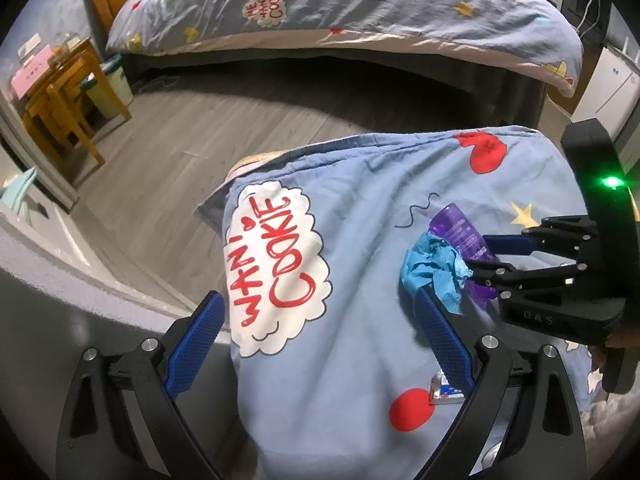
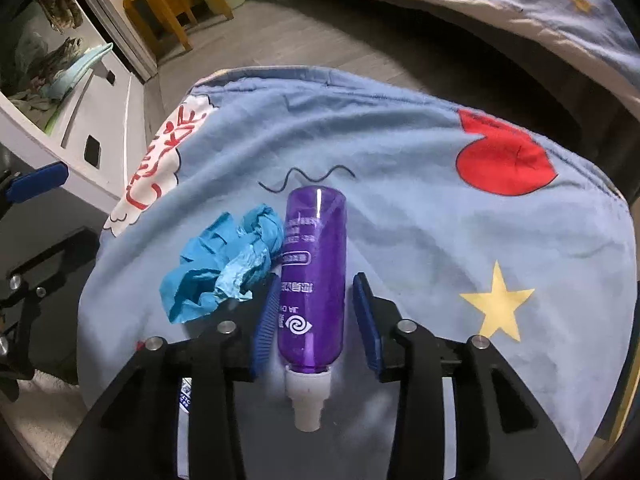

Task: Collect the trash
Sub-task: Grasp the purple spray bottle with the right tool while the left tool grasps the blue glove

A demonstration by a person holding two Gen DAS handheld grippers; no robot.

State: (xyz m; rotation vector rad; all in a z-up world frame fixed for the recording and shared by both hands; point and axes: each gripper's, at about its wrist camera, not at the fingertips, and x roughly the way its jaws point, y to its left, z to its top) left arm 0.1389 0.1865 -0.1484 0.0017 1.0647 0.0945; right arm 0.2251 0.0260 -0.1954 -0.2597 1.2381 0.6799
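Bedding (image 2: 400, 168): light blue cartoon-print cover, drawn over a raised surface; bears a red shape, a yellow star and a white cloud with red lettering.
Floor (image 1: 168, 152): grey planks between the near cover and a second bed beyond.
Right gripper (image 2: 316, 312): points steeply down at the cover; blue pads flank the bottle's lower body, the left pad touching or nearly touching it, the right pad standing clear with a gap. Partly open, nothing clamped.
Left gripper (image 1: 320, 340): spread wide over the cover near the lettered cloud; nothing between its pads.
Bottle (image 2: 314, 264): purple, translucent, lying on its side on the cover, white cap toward the right gripper's base, between its fingers.
Paper (image 2: 224, 264): crumpled blue wad on the cover, touching the bottle's left side, beside the right gripper's left pad.
Wrapper (image 1: 444, 390): small, white and blue, on the cover, partly hidden behind the left gripper's right finger.
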